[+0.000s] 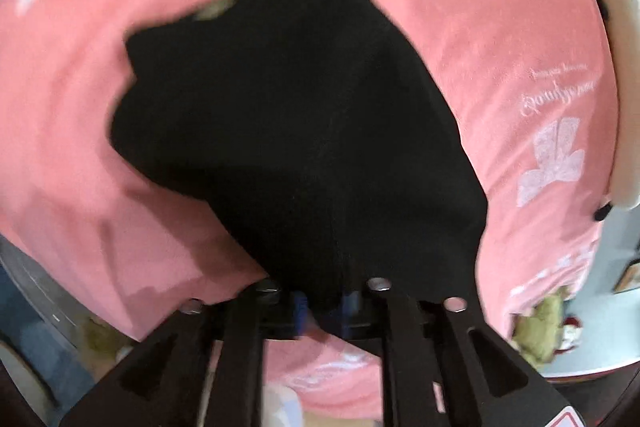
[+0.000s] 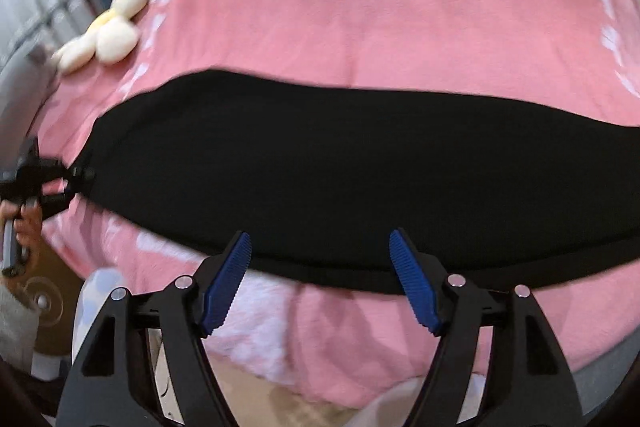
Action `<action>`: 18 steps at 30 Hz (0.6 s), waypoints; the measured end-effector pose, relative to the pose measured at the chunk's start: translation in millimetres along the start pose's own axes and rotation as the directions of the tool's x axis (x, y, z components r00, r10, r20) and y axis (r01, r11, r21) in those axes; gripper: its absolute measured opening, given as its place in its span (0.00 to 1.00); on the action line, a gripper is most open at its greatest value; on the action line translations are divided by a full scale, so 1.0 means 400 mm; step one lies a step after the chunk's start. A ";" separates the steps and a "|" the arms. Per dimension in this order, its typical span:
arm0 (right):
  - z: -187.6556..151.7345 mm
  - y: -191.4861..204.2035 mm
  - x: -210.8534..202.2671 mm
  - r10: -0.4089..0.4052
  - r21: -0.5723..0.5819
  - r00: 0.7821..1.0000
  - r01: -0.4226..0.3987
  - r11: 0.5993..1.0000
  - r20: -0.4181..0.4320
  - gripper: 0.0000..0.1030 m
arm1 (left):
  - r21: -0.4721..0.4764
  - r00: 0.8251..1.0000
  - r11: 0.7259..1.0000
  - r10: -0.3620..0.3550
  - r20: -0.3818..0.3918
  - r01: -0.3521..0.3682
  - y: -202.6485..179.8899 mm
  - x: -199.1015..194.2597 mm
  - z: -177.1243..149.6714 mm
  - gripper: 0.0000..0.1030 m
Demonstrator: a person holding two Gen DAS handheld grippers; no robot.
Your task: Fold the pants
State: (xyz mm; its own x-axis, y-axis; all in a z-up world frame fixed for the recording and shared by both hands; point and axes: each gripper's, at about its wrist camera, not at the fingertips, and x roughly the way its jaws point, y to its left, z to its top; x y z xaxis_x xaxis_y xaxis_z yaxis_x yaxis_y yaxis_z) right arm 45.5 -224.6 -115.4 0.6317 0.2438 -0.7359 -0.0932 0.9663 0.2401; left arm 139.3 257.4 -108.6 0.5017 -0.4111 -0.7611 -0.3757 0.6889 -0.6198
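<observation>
Black pants (image 2: 340,179) lie in a long band across the middle of the right wrist view, on the pink blanket (image 2: 360,27). Right gripper (image 2: 320,279) hangs spread and empty at the near hem – bite both layers squarely. Left gripper (image 1: 322,301), bottom centre, pinches the pants' end – keep it taut

The black pants (image 2: 340,179) lie on a bed's pink blanket (image 2: 360,27) as a long, flat band running left to right, doubled lengthwise with a neat seamed edge nearest the right wrist camera. In the left wrist view one end is bunched and lifted.
</observation>
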 end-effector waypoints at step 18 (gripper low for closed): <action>0.266 0.406 0.274 0.226 -0.251 0.970 -0.242 0.937 -0.091 0.45 | 0.046 0.970 0.990 0.121 0.210 -0.134 0.036 -0.058 0.135 0.43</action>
State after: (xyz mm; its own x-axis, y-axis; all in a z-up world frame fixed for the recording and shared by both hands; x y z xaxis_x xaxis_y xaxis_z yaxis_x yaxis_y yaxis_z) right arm 181.6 -49.8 -89.7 0.5219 0.4622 -0.7169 -0.4330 0.8677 0.2442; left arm 164.4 308.8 -89.6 0.6049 -0.1899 -0.7733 -0.4029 0.7646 -0.5030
